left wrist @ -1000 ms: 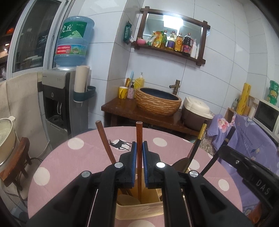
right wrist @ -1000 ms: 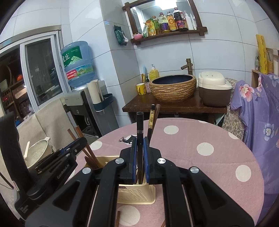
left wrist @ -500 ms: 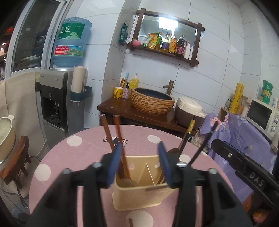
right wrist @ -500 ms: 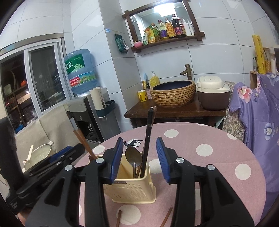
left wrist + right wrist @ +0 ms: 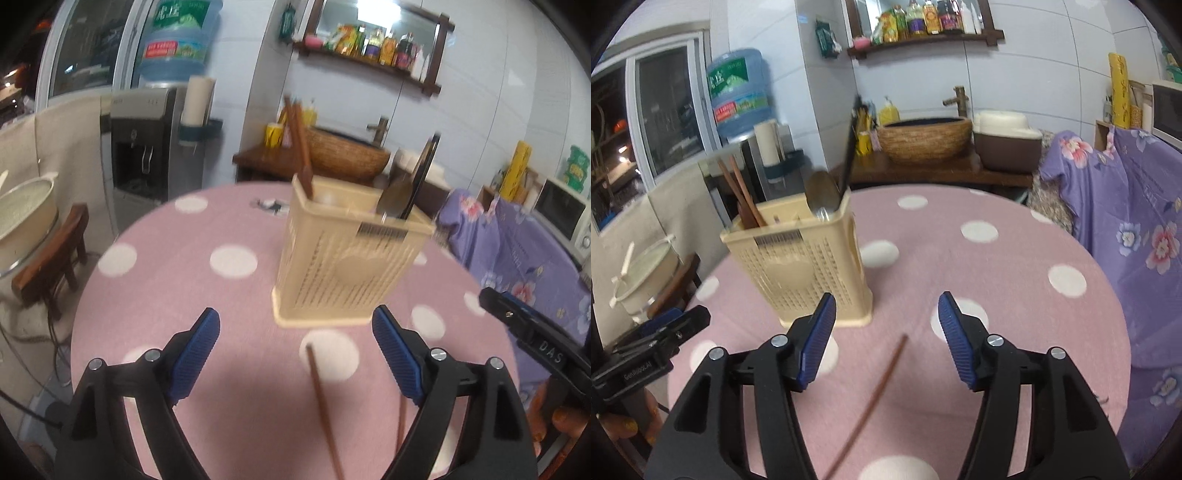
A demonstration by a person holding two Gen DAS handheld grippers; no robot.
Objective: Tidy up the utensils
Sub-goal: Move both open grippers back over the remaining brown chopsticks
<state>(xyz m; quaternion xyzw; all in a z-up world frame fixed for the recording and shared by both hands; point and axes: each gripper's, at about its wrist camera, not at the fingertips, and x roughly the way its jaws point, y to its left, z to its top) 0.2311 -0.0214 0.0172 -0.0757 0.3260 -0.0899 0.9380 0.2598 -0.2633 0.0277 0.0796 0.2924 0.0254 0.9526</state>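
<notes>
Both tongs [image 5: 295, 350] withdrawn, chopstick [image 5: 321, 398] between.

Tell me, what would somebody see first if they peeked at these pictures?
Probably the cream utensil basket standing on the pink polka-dot table, with brown chopsticks, a spoon and a black chopstick poking out. Next, the loose brown chopstick lying between the open right tool's blue fingers.

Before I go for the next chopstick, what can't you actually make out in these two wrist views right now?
- Loose brown chopstick: near end hidden behind the right gripper in the right view.
- Second loose chopstick: left view, blurred, mostly behind the left gripper finger.
- Basket interior: walls hide the utensils' lower ends in both views.
- Basket label: blurred, unreadable.
</notes>
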